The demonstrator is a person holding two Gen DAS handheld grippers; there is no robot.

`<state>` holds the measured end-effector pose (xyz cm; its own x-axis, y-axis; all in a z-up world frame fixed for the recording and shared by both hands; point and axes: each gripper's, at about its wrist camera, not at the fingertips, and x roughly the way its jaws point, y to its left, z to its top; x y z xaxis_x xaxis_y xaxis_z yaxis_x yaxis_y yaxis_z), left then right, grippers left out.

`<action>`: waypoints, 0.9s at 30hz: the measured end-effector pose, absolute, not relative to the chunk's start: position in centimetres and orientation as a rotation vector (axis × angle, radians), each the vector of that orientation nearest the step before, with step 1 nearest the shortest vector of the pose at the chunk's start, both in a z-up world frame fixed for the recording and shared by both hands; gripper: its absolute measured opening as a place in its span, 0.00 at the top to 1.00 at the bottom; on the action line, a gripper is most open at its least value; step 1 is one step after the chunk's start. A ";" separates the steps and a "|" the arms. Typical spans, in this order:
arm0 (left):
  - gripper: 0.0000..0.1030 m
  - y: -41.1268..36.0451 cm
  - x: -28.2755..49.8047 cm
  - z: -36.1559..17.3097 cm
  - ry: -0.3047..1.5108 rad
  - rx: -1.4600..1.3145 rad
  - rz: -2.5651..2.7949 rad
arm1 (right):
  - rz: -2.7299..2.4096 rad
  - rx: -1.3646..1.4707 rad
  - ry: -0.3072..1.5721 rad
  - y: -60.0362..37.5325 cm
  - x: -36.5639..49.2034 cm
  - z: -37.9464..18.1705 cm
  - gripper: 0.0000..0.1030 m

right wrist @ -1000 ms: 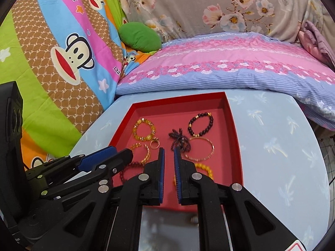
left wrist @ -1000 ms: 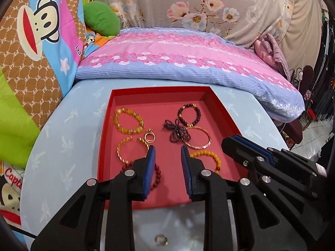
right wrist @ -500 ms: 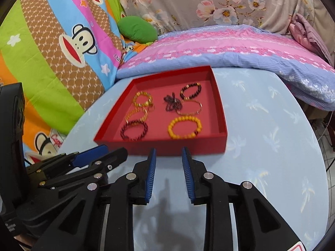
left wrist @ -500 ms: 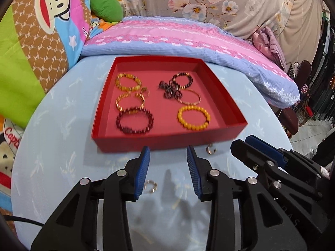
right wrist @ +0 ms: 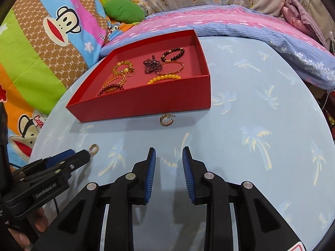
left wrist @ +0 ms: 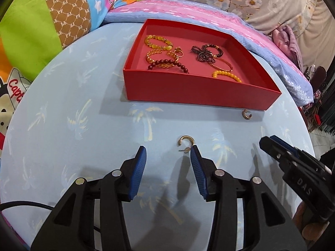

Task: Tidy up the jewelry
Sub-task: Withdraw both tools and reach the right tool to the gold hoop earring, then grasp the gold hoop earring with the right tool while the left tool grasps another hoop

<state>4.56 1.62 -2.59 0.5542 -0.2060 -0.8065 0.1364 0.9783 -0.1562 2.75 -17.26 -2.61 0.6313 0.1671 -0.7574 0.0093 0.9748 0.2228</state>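
Note:
A red tray point(left wrist: 199, 92) point(right wrist: 146, 102) with several bracelets sits on the pale blue round table. Two gold hoop earrings lie loose in front of it. The nearer earring point(left wrist: 186, 143) point(right wrist: 94, 148) rests just ahead of my left gripper point(left wrist: 168, 152), close to its right fingertip; the jaws are opening and nothing is between them. The second earring point(left wrist: 246, 114) point(right wrist: 166, 119) lies by the tray's front wall, a little ahead of my right gripper point(right wrist: 169, 152), which stands open and holds nothing. Each gripper shows at the edge of the other's view.
The table point(left wrist: 62, 125) point(right wrist: 261, 115) has a palm-print cloth. A pink and blue striped pillow point(right wrist: 230, 21) lies behind the tray. A cartoon-print blanket point(right wrist: 41, 31) and a green cushion point(right wrist: 123, 10) are at the left. A cable point(left wrist: 25, 206) runs by my left gripper.
Both grippers have drawn back from over the tray and sunk toward the tabletop in front of it. Both have opened wider. The two loose earrings have come into view ahead of the fingers.

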 end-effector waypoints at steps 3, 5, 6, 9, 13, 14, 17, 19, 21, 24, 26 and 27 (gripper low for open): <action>0.56 1.5 4.6 -2.6 0.956 -0.069 -0.207 | 0.087 0.204 0.886 -17.0 3.8 -3.0 0.73; 0.54 1.3 4.6 -2.6 0.953 -0.064 -0.214 | 0.080 0.188 0.879 -16.8 4.4 -2.9 0.72; 0.53 1.1 4.6 -2.7 0.952 -0.061 -0.222 | 0.080 0.186 0.880 -16.7 4.7 -2.9 0.71; 0.53 0.6 4.7 -2.7 0.948 -0.044 -0.234 | 0.076 0.182 0.876 -16.5 5.5 -2.9 0.71; 0.53 0.2 5.0 -2.7 0.946 -0.033 -0.241 | 0.070 0.182 0.880 -16.3 6.2 -2.9 0.71; 0.53 0.2 5.0 -2.7 0.945 -0.033 -0.241 | 0.067 0.178 0.880 -16.2 6.4 -3.0 0.71; 0.53 0.1 4.9 -2.7 0.945 -0.030 -0.241 | 0.057 0.161 0.883 -15.9 6.7 -3.0 0.72; 0.53 0.0 5.1 -2.7 0.944 -0.028 -0.241 | 0.052 0.152 0.885 -15.8 7.0 -3.0 0.74; 0.53 0.0 5.3 -2.7 0.944 -0.026 -0.241 | 0.048 0.146 0.887 -15.6 7.2 -3.0 0.77; 0.53 0.0 5.3 -2.8 0.945 -0.025 -0.241 | 0.039 0.141 0.891 -15.6 7.3 -3.1 0.85; 0.54 0.0 5.3 -2.8 0.944 -0.023 -0.241 | 0.040 0.144 0.890 -15.7 7.4 -3.1 0.85; 0.54 0.0 5.3 -2.7 0.944 -0.023 -0.241 | 0.040 0.145 0.890 -15.7 7.3 -3.1 0.85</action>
<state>5.32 -0.04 -2.75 0.5617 -0.2146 -0.7991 0.1949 0.9729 -0.1243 7.33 -15.74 -3.07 0.6294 0.0949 -0.7713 0.0258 0.9894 0.1428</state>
